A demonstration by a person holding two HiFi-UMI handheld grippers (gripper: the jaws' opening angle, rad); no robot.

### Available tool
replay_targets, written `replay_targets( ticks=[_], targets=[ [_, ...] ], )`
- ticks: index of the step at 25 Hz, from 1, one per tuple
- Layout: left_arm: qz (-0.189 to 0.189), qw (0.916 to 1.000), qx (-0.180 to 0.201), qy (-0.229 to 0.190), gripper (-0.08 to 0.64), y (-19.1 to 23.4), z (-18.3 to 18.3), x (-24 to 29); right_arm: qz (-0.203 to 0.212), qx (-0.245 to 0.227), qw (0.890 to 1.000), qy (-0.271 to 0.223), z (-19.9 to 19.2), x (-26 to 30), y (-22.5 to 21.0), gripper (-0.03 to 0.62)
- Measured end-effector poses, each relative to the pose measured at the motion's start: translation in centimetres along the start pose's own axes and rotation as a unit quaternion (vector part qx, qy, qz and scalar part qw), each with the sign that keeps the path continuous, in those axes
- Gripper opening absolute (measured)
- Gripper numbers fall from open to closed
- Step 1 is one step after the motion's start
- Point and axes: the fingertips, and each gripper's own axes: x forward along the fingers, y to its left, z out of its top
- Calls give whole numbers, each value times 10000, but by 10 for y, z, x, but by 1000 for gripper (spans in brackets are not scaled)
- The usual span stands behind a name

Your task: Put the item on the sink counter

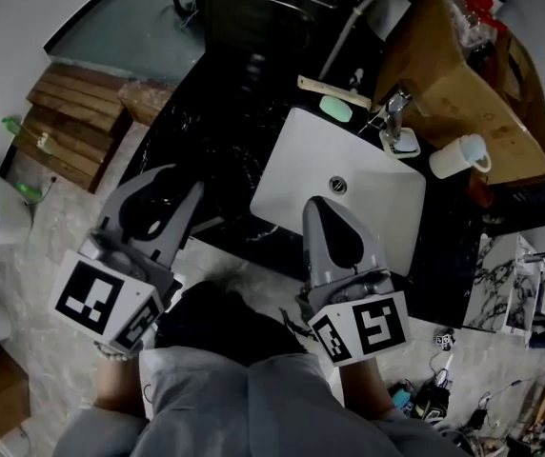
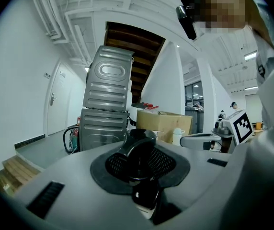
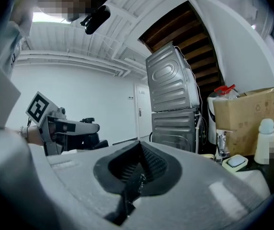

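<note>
**Entry: carry stage, item not yet set down**

1. Left gripper (image 1: 165, 208): jaws part-way closed and clamped on the black item (image 2: 139, 152). The item was glossy and roughly bottle-shaped, with a pale patch low on it; its exact kind could not be told. It stood between the pads, top end pointing away from the person. It was held in the air at the near left corner of the sink counter (image 1: 220, 146), not resting on it.
2. Right gripper (image 3: 136, 169): jaws brought together with nothing between them. It was held level beside the left gripper, over the near edge of the white basin (image 1: 301, 160).
3. Sink counter: black marbled top, bare to the left of the basin.
4. Behind the basin: a green soap dish (image 1: 334, 109) and a faucet (image 1: 394, 114). A white mug (image 1: 460, 156) stood to the right.
5. Farther back: a cardboard box (image 1: 463, 74) at the right rear and stacked grey washing machines (image 2: 106, 99) behind the counter.

**Step, as judged:** transport of the item toward the counter.

**Next move, as judged:** carry the left gripper forward over the bare black top left of the basin. Lower it until the item's base rests flat, then open the jaws and draw back without tipping the item.
</note>
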Motion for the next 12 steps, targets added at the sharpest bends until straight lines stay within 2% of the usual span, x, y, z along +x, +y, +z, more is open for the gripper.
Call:
replay_targets(
  ticks=[7, 12],
  targets=[
    [-271, 9996, 51, 58, 89, -1, 4, 15, -303, 46, 9995, -45, 2, -5, -10, -3],
    [-621, 9980, 130, 64, 89, 0, 6, 33, -618, 68, 9980, -70, 4, 1, -21, -3]
  ],
)
